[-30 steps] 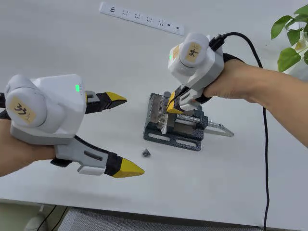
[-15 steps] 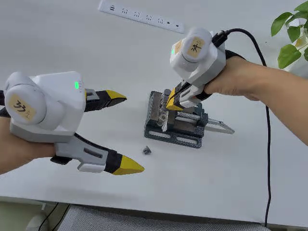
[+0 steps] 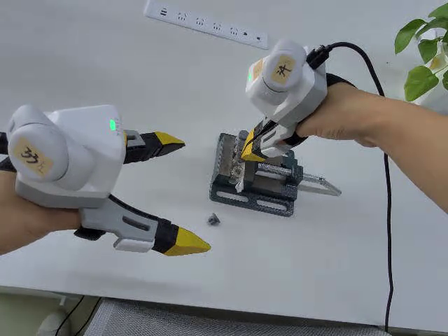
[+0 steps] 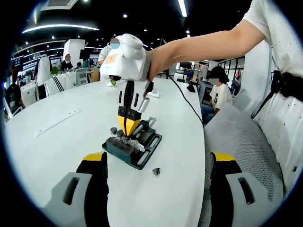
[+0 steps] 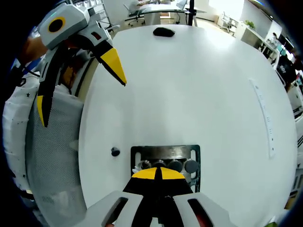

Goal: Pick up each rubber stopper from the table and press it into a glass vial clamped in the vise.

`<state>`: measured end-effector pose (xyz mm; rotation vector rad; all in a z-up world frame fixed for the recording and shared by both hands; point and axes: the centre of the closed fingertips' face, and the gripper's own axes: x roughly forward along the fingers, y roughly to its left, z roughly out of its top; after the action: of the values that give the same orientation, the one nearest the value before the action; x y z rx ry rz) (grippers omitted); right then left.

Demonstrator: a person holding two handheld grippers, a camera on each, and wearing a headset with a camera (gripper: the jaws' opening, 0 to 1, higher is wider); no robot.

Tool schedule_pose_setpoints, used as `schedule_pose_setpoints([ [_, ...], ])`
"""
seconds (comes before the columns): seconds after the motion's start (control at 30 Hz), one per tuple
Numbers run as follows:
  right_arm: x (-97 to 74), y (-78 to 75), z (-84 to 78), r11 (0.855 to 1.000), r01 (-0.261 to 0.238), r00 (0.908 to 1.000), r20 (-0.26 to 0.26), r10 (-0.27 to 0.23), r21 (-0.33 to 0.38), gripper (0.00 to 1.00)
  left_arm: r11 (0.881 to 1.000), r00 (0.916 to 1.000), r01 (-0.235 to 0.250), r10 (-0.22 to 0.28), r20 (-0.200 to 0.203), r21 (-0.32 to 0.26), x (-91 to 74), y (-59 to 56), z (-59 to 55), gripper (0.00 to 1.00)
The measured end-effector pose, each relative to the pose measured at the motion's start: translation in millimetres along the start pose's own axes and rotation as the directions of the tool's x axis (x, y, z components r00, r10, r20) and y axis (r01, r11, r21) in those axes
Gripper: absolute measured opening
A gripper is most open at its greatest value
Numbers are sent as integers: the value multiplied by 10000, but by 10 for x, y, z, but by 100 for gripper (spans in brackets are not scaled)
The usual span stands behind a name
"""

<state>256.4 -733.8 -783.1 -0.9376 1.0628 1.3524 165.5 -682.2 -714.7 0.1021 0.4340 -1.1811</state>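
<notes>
A small dark vise (image 3: 255,183) stands mid-table with glass vials clamped in a row, several capped with grey stoppers (image 5: 191,165). My right gripper (image 3: 248,155) points down over the vise's left end, its yellow tips shut together just above the vials (image 5: 158,173); nothing shows between them. One loose grey rubber stopper (image 3: 213,220) lies on the table in front of the vise, also seen as the stopper (image 4: 155,171) and the stopper (image 5: 115,151). My left gripper (image 3: 182,194) hovers to the left, open wide and empty, the vise (image 4: 132,146) ahead of it.
A white power strip (image 3: 206,24) lies at the far side of the table. A green plant (image 3: 422,56) is at the right edge. A black cable (image 3: 385,210) trails from the right gripper. The table's near edge (image 3: 245,308) is close.
The right gripper has lifted very slightly over the vise and stays shut. The left gripper and the loose stopper have not moved.
</notes>
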Motion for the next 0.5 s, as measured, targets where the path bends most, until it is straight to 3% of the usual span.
schedule_pose_setpoints([
  [0.33, 20, -2, 19, 10000, -10, 10000, 14, 10, -47, 0, 10000, 10000, -12, 12, 7, -5, 4, -5, 3, 88],
  [0.5, 26, 6, 28, 9993, 37, 9997, -226, -45, -371, 0, 10000, 10000, -4, 4, 32, -9, 18, -4, 17, 88],
])
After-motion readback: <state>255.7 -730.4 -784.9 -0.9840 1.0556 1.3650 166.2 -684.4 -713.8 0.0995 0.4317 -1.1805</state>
